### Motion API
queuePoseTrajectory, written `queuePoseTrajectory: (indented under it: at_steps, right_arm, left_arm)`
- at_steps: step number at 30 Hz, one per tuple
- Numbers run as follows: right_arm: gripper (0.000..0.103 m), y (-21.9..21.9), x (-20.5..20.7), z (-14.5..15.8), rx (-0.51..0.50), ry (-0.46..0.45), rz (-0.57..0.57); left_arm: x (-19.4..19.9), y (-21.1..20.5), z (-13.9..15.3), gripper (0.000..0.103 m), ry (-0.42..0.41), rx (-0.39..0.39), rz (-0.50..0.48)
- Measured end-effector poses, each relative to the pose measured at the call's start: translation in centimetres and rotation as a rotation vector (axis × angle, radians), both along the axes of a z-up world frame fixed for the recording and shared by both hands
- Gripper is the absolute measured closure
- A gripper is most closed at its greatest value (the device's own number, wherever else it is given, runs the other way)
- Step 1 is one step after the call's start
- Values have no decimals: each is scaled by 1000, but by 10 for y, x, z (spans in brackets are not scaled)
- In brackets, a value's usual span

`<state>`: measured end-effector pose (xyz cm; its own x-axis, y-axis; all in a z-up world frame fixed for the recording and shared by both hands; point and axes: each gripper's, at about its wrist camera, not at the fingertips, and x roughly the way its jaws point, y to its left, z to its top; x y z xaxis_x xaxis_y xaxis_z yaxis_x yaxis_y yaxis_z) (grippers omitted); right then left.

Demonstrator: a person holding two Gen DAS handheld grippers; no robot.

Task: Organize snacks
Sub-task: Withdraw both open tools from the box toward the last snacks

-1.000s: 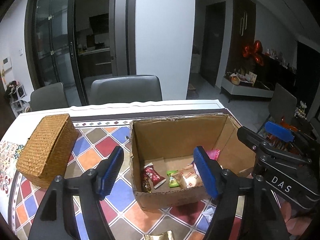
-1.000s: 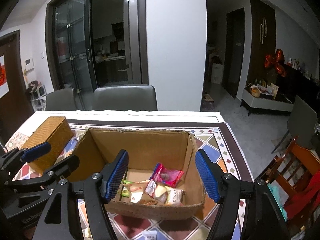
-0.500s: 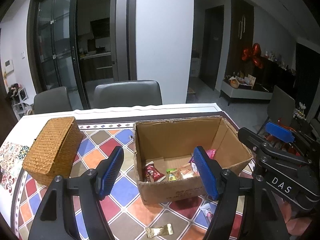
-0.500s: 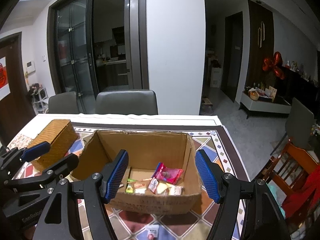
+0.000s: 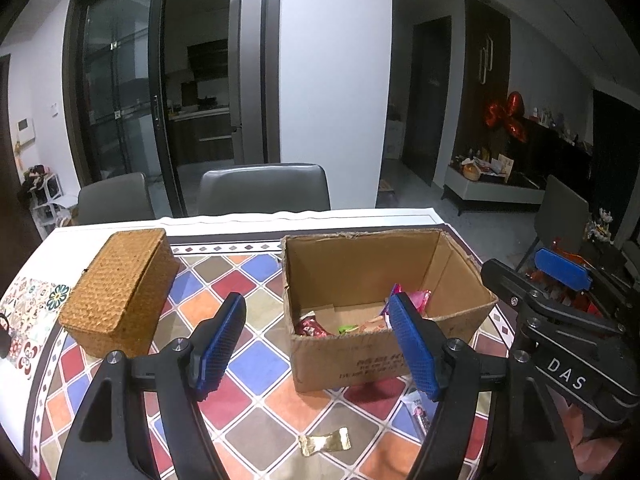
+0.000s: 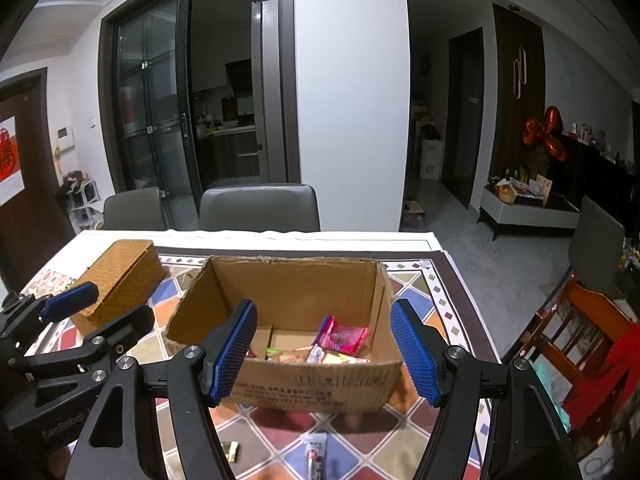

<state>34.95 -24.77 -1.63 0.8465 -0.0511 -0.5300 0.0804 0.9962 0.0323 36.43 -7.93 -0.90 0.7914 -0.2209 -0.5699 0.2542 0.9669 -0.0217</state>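
Two handheld grippers hover with their blue-padded jaws standing apart and nothing between them above a table spread with a cloth of coloured diamond tiles: the left gripper and the right gripper both point down toward an open brown cardboard box that holds a small heap of wrapped snacks, among them a pink foil packet leaning near its right wall and a dark red packet in the near left corner. Loose on the cloth just in front of the box lie a small gold-wrapped sweet and a white-and-pink wrapped snack. These pieces look light, thin and crinkly, likely slippery in their film and easy to crush, so a pinch across the flat middle or a crimped end seems the safest hold. A closed woven wicker box sits apart to the left of the carton. The left wrist view shows the gold sweet whole and the wicker box's full lid; the right wrist view cuts both short but looks deeper into the carton, showing the pale wrappers beneath the pink packet, and a wooden chair with red cloth beside the table.
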Motion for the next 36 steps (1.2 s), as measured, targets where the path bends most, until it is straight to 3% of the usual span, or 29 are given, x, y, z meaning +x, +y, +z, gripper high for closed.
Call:
queuePoseTrajectory:
  at_steps: [23,36]
  right_arm:
    - [33,10,-29,-24,-7,48,3]
    - [33,9,-40,-56,-13,105,4]
  left_arm:
    - [-27,8,-26,29,47,3,27]
    - [-35,6,-68,29,113,7,21]
